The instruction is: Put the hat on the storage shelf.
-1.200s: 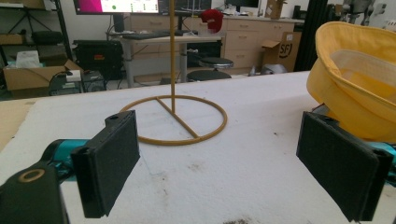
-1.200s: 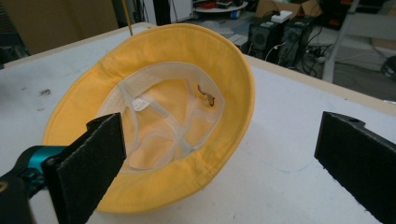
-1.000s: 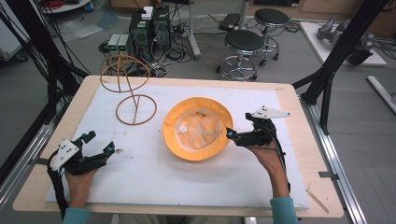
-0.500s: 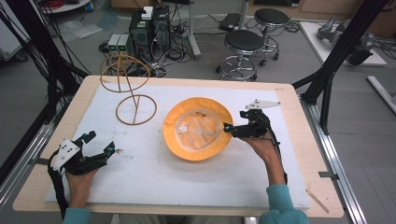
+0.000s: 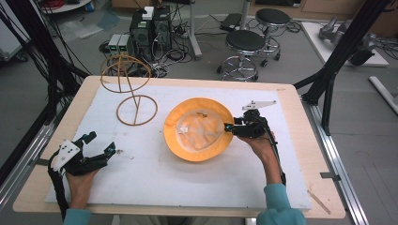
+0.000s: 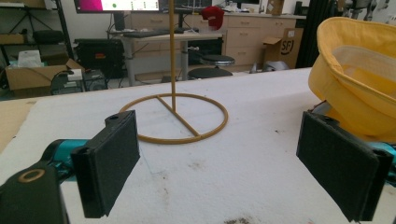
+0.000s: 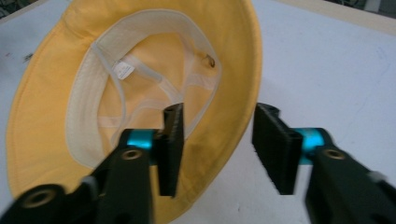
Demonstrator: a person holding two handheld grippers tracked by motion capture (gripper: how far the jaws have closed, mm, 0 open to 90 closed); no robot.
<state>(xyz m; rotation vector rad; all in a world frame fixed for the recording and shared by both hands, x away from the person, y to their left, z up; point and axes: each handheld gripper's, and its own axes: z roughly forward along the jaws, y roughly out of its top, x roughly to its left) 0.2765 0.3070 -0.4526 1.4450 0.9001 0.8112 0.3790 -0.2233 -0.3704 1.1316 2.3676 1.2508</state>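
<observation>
A yellow bucket hat [image 5: 199, 129] lies upside down mid-table, its pale lining and label facing up. My right gripper [image 5: 227, 127] is at the hat's right brim. In the right gripper view the jaws [image 7: 217, 144] are open and straddle the brim edge of the hat [image 7: 93, 84], one jaw over the brim, the other over the white mat. My left gripper [image 5: 101, 142] rests open at the front left, holding nothing. The left gripper view looks between its open jaws [image 6: 224, 158] at the wire stand's base ring [image 6: 175, 119], with the hat [image 6: 355, 79] at the right.
A tan wire hat stand [image 5: 136, 110] rises at the back left of the white mat [image 5: 155, 178], with a ring on top [image 5: 126, 72]. Black frame posts flank the table. Stools and computer boxes stand on the floor beyond the far edge.
My right gripper has moved left and slightly forward until its jaws reach the hat's right brim. The left gripper and the hat have stayed put.
</observation>
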